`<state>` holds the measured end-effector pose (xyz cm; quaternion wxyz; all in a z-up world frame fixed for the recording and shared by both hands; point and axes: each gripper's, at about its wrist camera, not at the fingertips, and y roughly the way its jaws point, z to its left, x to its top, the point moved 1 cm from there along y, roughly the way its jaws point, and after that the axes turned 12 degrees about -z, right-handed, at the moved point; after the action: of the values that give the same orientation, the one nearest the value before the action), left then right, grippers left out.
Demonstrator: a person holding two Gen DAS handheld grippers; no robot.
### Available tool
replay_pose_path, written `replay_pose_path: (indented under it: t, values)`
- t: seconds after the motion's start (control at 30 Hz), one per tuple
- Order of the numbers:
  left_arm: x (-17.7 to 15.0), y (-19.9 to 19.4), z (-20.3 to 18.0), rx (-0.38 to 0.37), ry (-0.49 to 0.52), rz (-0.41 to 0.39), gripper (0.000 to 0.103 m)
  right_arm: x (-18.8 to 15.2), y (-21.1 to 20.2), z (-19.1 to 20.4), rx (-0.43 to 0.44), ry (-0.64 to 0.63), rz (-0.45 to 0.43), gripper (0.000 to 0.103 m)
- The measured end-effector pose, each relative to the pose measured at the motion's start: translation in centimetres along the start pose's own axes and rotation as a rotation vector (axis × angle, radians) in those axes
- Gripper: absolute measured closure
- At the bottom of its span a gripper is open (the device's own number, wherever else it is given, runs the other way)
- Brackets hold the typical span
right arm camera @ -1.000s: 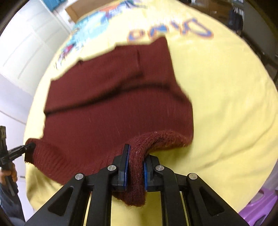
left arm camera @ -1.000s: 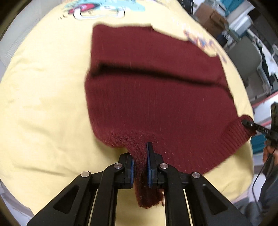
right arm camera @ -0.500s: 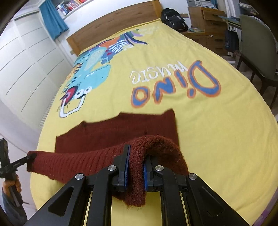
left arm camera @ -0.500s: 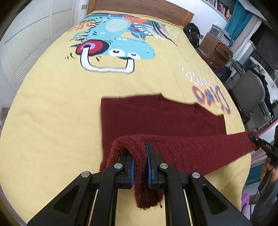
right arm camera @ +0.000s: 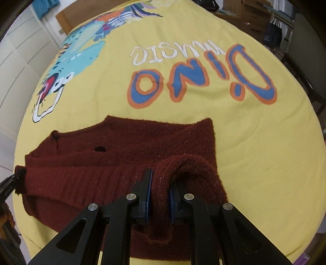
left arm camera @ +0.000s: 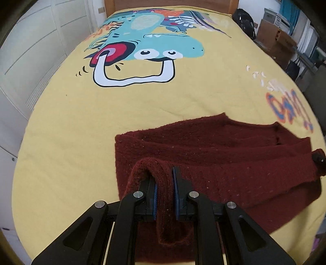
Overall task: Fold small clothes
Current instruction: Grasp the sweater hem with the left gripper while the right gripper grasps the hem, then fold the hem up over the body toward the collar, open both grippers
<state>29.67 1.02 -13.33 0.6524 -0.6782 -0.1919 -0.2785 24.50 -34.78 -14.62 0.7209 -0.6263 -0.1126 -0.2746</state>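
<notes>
Sweater (left arm camera: 234,163) hem hangs pinched in both left gripper (left arm camera: 165,195) and right gripper (right arm camera: 159,195).

One dark red knitted sweater (left arm camera: 214,155) is seen, and one yellow bedspread (left arm camera: 67,130) printed with a single teal cartoon dinosaur (left arm camera: 154,44) and one line of blue-and-orange lettering (right arm camera: 201,81). Two black two-finger grippers are counted, the left gripper (left arm camera: 164,195) and the right gripper (right arm camera: 160,193). One wooden headboard (left arm camera: 171,3) and one black backpack (left arm camera: 243,20) are counted.
</notes>
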Motion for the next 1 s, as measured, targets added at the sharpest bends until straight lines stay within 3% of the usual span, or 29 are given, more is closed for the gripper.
replay_pose_path:
  t: [0.1,0.2,0.27,0.3,0.37,0.43,0.47,0.57,0.63,0.73,1.0]
  values:
    - [-0.4,0.8,-0.1,0.035,0.024,0.014,0.092,0.0,0.3,0.1,-0.012,-0.008,-0.009,0.084]
    - [-0.7,1.1,0.1,0.043,0.036,0.028,0.091,-0.1,-0.3,0.1,-0.02,0.003,-0.019,0.074]
    - [-0.6,1.1,0.3,0.042,0.032,0.042,0.089,0.0,-1.1,0.2,-0.011,0.013,-0.042,0.047]
    - [-0.5,0.9,0.5,0.038,0.02,0.046,0.087,0.1,-1.6,0.4,-0.006,0.014,-0.057,0.04]
    - [-0.2,0.1,0.8,0.019,-0.014,0.038,0.08,0.3,-2.8,1.0,0.013,0.003,-0.086,0.032]
    - [0.3,-0.9,0.8,-0.004,-0.033,0.015,0.058,0.3,-3.9,1.9,0.035,-0.018,-0.11,0.025]
    - [0.5,-1.6,0.7,0.003,-0.028,-0.008,0.053,0.3,-4.5,2.4,0.04,-0.033,-0.124,0.022]
    - [1.1,-3.4,-0.1,-0.014,-0.016,-0.049,0.037,-0.2,-6.0,4.2,0.059,-0.08,-0.16,0.018]
    - [1.2,-4.3,-0.8,-0.043,-0.013,-0.061,0.014,-1.0,-6.6,5.6,0.076,-0.11,-0.18,0.014]
    - [1.1,-5.6,-2.2,-0.08,-0.003,-0.096,0.002,-2.4,-6.8,7.4,0.081,-0.154,-0.193,0.013]
    - [-2.1,-5.1,-5.1,-0.11,0.034,-0.124,0.001,-7.8,-3.6,10.5,0.06,-0.259,-0.153,0.013]
